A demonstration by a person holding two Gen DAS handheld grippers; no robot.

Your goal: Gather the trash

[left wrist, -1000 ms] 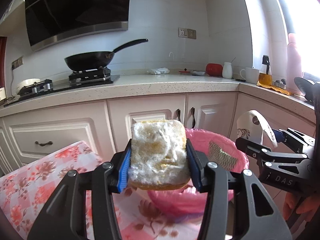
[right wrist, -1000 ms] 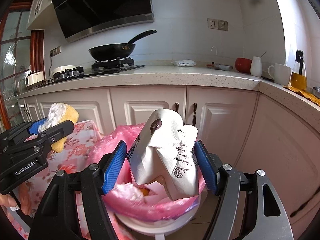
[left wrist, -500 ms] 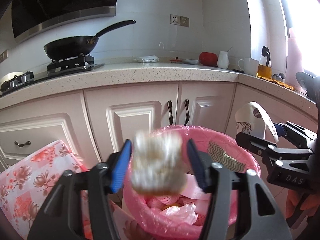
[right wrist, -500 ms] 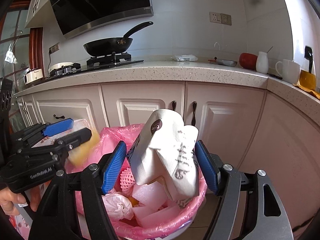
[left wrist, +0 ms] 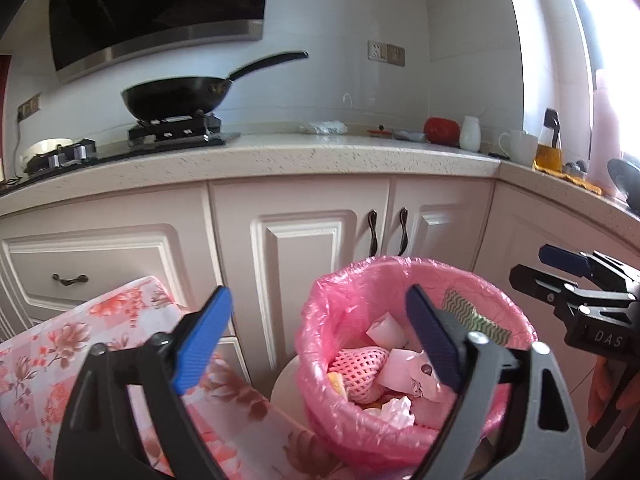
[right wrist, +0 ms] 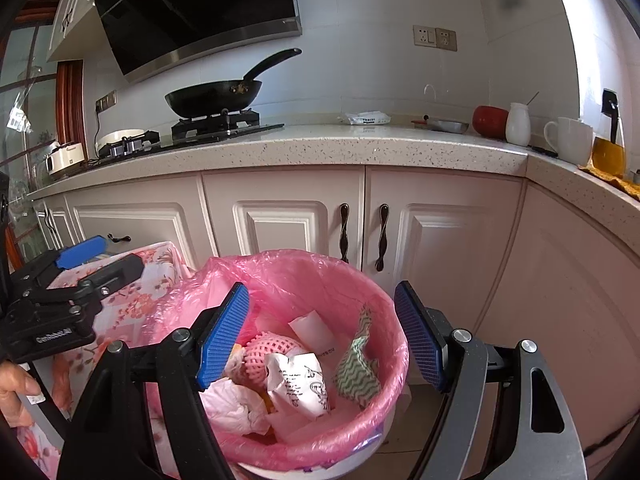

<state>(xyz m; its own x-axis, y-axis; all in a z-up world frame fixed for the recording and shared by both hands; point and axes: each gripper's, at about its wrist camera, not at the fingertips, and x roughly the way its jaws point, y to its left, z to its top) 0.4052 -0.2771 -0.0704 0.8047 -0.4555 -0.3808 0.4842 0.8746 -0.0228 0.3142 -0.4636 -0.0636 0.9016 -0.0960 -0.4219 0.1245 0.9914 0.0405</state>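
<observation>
Pink liner fills one bin (right wrist: pixel 384 412), holding one printed paper wad (right wrist: pixel 300 384), one pink foam net (right wrist: pixel 268 354), one green zigzag cloth (right wrist: pixel 356 372), a white slip (right wrist: pixel 312 330) and crumpled tissue (right wrist: pixel 232 404). Two hand-held grippers hover over it: the left hand-held gripper (left wrist: pixel 316 336), jaws opening, has nothing between them; the right hand-held gripper (right wrist: pixel 320 336) stands wide apart and empty, the trash lying below both. Beside the bin is one floral table (left wrist: pixel 52 344); beyond, one wok (right wrist: pixel 214 98) sits on the stove.
</observation>
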